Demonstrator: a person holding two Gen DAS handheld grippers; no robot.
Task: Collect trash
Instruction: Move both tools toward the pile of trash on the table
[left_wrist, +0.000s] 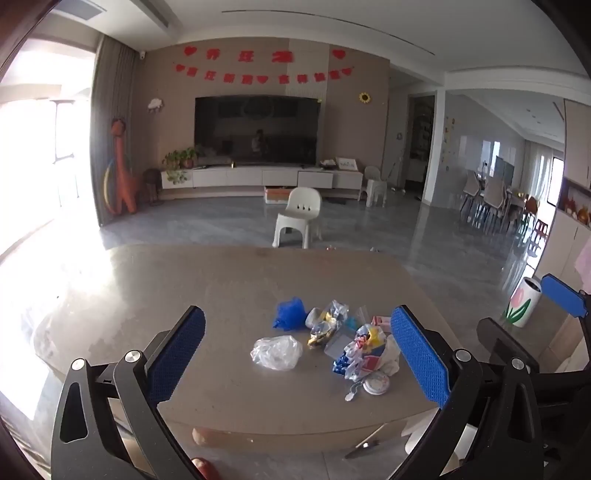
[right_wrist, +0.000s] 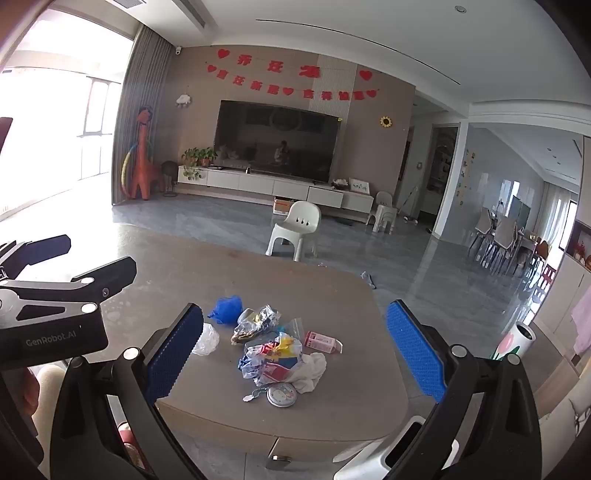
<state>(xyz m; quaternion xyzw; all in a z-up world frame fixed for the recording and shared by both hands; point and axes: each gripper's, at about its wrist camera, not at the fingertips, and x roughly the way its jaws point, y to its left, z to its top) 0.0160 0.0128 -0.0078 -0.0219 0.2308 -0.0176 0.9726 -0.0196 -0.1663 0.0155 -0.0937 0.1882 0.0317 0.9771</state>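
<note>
A heap of trash lies on the grey table (left_wrist: 184, 288) (right_wrist: 347, 406): a clear plastic bag (left_wrist: 275, 352) (right_wrist: 207, 339), a blue net ball (left_wrist: 290, 314) (right_wrist: 227, 310), a crumpled snack wrapper (left_wrist: 327, 325) (right_wrist: 256, 323), a colourful printed bag (left_wrist: 364, 352) (right_wrist: 271, 360), a pink carton (right_wrist: 323, 341) and a round badge (left_wrist: 375, 384) (right_wrist: 281, 395). My left gripper (left_wrist: 297, 354) is open and empty, hovering short of the heap. My right gripper (right_wrist: 293, 356) is open and empty, also short of the heap. Each gripper shows at the edge of the other's view.
A white bin with a tulip print (left_wrist: 524, 306) (right_wrist: 515, 341) stands on the floor right of the table. A white bin lid (right_wrist: 399, 446) sits below the table's near edge. A white child's chair (left_wrist: 299, 216) (right_wrist: 295, 229) stands beyond the table.
</note>
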